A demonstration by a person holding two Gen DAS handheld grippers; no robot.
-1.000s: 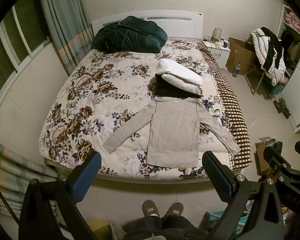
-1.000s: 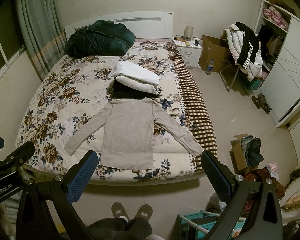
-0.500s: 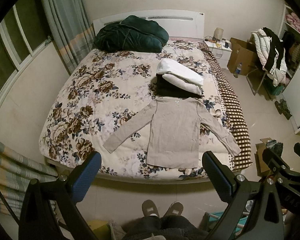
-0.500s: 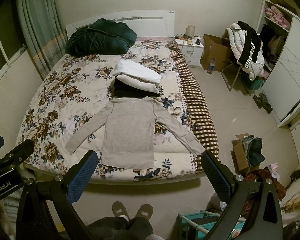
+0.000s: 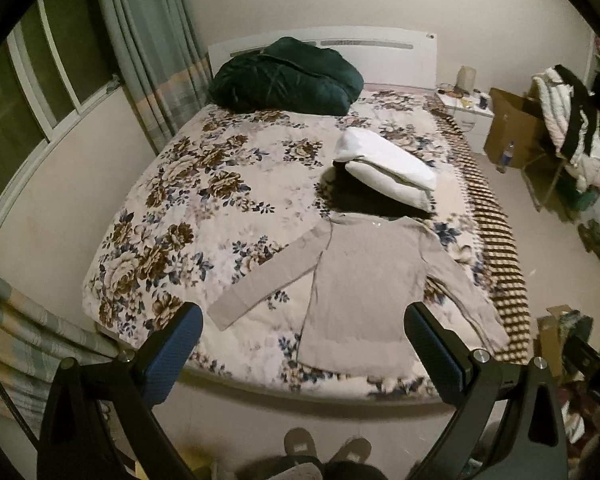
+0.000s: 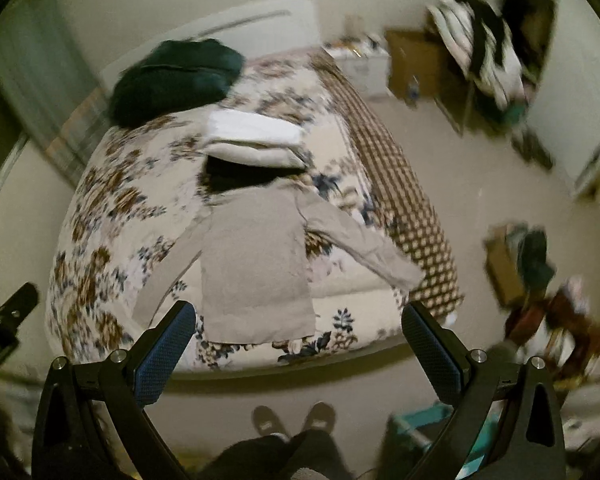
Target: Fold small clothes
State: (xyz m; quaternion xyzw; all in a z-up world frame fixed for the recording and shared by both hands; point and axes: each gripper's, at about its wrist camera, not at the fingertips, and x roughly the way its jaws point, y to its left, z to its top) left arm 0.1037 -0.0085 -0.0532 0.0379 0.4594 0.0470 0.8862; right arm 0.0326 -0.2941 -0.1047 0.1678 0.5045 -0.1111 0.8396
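A beige long-sleeved shirt [image 5: 364, 280] lies flat, sleeves spread, near the foot of the floral bed [image 5: 204, 208]; it also shows in the right wrist view [image 6: 256, 268]. My left gripper [image 5: 302, 344] is open and empty, held above the bed's near edge, short of the shirt's hem. My right gripper [image 6: 298, 344] is open and empty, also short of the hem. Part of the left gripper body [image 6: 0, 328] shows at the left edge of the right wrist view.
A stack of folded white and black clothes [image 5: 384, 176] lies beyond the shirt's collar. A dark green duvet [image 5: 284, 76] sits by the headboard. Boxes and clutter [image 6: 528, 264] stand on the floor to the right. My slippered feet [image 5: 324, 448] are below.
Both grippers have moved forward toward the bed's near edge, so the shirt looks larger. The right wrist view has tilted and is motion-blurred. Both stay open.
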